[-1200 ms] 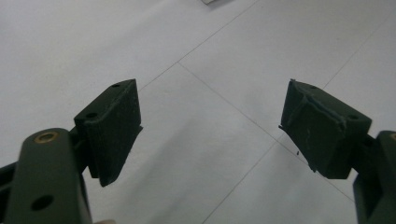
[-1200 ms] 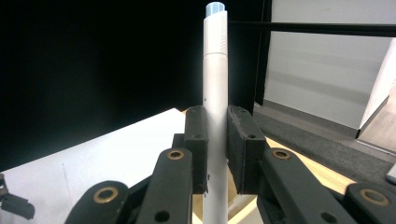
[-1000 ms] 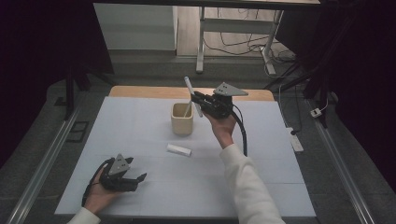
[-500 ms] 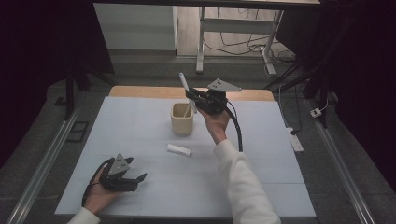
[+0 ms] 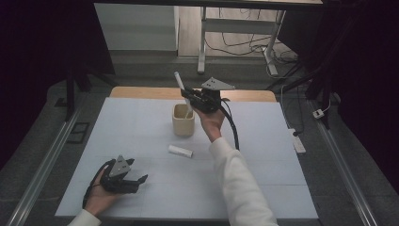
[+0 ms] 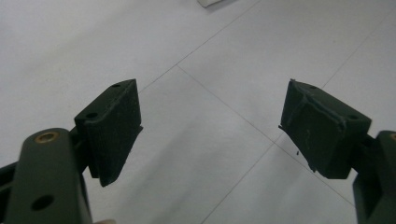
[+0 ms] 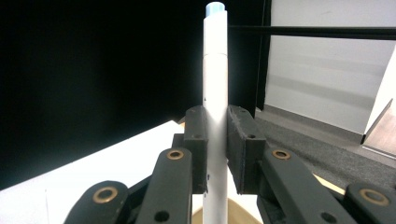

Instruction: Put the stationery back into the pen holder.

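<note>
Right tongs (image 7: 215, 154) clamped mid-barrel on a pen (image 7: 215, 84) over the cup (image 5: 183, 120); judged light, rigid, slick, best gripped mid-barrel; left tongs (image 6: 210, 130) held wide, empty.

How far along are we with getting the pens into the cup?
Nothing looks finished yet. In hand: the right gripper is shut on a white pen, held tilted over the beige cup, its lower end at the rim. Left: a white cylinder lying on the mat; the left gripper rests open.
</note>
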Motion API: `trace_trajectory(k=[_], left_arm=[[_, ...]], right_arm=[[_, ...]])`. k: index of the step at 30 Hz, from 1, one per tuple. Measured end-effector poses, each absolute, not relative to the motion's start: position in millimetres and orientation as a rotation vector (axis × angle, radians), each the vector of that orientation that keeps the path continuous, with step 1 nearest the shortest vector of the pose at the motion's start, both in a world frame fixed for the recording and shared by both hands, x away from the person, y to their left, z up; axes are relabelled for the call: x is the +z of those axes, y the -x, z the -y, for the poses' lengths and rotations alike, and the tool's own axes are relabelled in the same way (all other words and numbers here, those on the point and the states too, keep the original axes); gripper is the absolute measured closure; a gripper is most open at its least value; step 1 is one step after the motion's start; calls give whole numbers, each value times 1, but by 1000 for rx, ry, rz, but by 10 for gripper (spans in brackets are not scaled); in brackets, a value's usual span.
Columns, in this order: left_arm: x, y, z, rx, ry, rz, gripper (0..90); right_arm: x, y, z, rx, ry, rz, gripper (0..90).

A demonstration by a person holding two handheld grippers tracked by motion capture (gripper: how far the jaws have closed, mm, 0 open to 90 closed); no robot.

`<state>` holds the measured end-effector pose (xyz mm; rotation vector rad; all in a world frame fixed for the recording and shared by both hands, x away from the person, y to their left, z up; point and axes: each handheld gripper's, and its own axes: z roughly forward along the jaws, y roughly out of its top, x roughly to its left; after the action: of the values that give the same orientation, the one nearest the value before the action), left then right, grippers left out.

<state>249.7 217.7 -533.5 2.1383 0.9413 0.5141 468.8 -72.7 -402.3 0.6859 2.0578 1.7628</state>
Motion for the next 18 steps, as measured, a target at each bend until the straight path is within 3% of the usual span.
trace_trajectory(k=[18], left_arm=[[-534,-251,-219,516,-2142,-942,204]], right_arm=[[-436,-488,53,1760,-734,-2048,778]])
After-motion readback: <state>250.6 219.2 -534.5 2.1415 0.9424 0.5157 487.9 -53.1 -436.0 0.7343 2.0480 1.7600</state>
